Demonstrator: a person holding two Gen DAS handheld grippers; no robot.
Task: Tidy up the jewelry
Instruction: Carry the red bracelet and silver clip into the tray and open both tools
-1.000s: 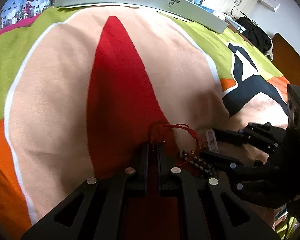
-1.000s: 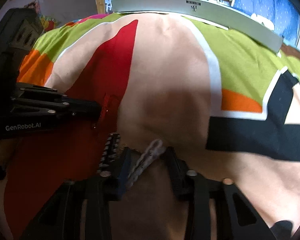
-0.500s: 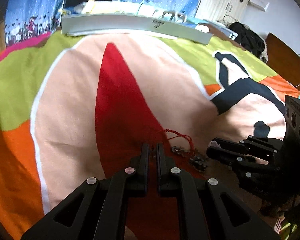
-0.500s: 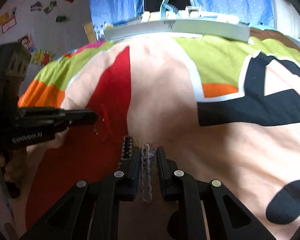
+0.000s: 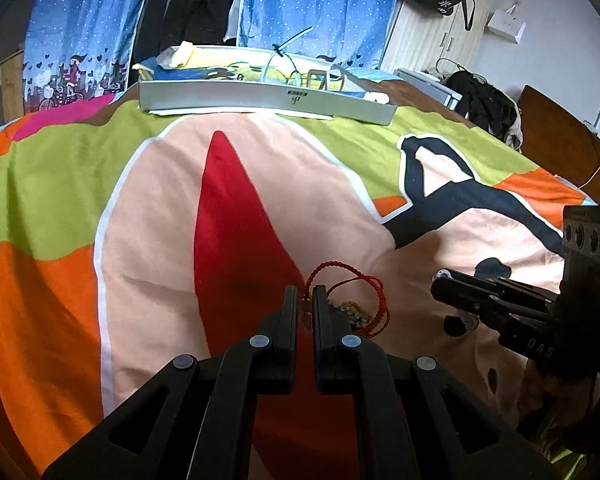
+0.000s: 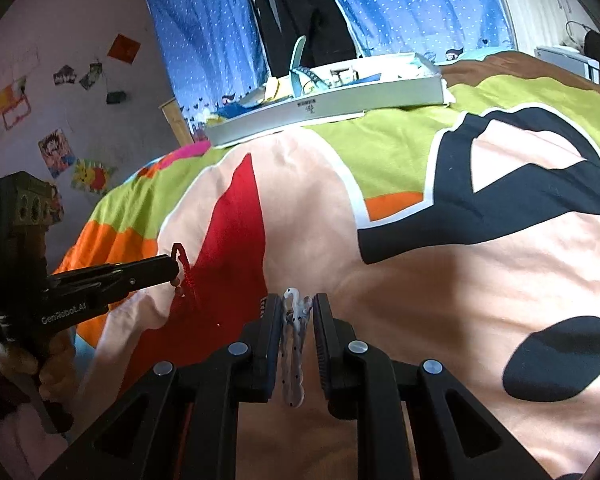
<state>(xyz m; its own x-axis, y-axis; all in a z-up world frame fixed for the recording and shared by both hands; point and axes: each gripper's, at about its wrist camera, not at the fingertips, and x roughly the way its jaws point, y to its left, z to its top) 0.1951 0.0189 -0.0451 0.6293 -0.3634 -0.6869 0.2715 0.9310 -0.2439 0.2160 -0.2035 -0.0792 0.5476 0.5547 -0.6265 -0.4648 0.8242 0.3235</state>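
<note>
Now that both tools have risen off the bed, the left tool point(image 5: 305, 294) pinches the red cord bracelet point(image 5: 352, 280), the right tool point(image 6: 296, 304) clamps the white hair clip point(image 6: 295, 344); the tray point(image 5: 260, 98) seems next.

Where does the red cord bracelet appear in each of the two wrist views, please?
Left wrist view: red cord bracelet lower centre, looping right from the left gripper.
Right wrist view: red cord bracelet left of centre, hanging at the left gripper's tip.
Shared landmark: the long white tray at the bed's far edge.
</note>
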